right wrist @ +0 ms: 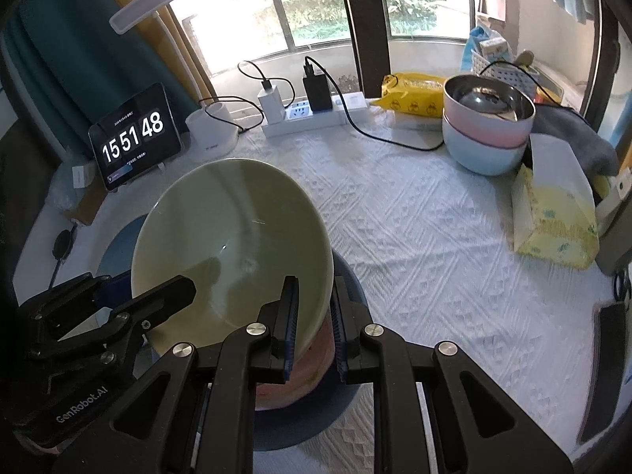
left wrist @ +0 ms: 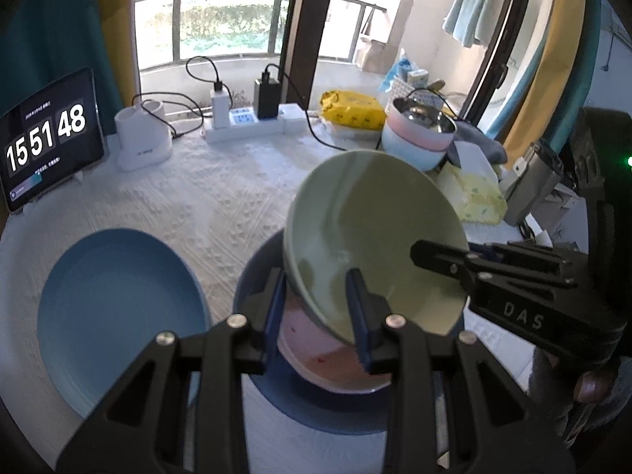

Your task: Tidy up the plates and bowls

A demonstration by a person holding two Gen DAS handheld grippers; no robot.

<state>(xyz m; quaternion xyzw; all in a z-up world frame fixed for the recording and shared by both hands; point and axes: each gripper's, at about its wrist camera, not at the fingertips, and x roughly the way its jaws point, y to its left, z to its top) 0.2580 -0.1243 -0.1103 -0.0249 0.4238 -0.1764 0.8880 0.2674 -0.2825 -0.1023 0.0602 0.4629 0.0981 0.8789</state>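
Both tongs clamped on one green bowl (left wrist: 375,233): left tongs (left wrist: 318,308) pinching its near-left rim, right tongs (right wrist: 314,316) pinching its near-right rim. Held tilted just above a pink bowl (left wrist: 316,351) sitting on a dark blue plate (left wrist: 316,414) near the front of the desk (left wrist: 205,185). Lighter blue plate (left wrist: 118,316) to the left. Stacked bowls (right wrist: 486,126) far right.

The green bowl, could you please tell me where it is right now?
The green bowl is held tilted by both tongs, left tongs and right tongs, just above the pink bowl on the dark blue plate.
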